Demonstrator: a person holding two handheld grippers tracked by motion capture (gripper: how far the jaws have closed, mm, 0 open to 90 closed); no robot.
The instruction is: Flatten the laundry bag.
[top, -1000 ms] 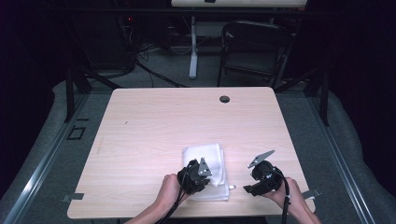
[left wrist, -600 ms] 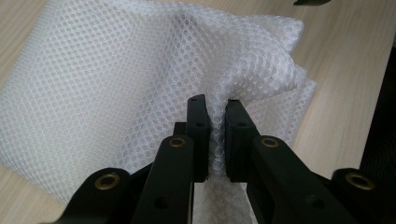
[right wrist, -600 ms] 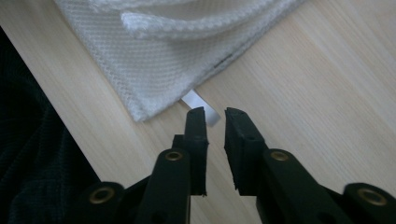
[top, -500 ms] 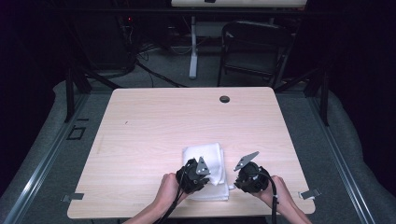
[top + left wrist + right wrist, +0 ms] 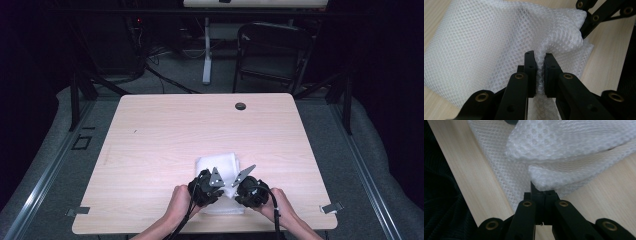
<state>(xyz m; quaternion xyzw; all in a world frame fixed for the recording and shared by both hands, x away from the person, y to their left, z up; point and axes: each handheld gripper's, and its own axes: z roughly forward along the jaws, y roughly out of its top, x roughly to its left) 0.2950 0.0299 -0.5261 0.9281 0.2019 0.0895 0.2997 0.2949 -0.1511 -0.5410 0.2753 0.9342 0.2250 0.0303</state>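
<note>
The mesh, a white folded netting, lies at the near edge of the table, between the two hands. A ridge of it is pinched between the closed jaws of the left gripper, seen also from above. Since a second ago the right gripper has been brought in from the table's right side to the mesh's near right corner, and its jaws have just been closing; they now meet, with the fabric's folded edge lying at their tips, though how much is caught cannot be told. Both near corners now appear gripped, so lifting or unfolding the mesh is judged the next step
</note>
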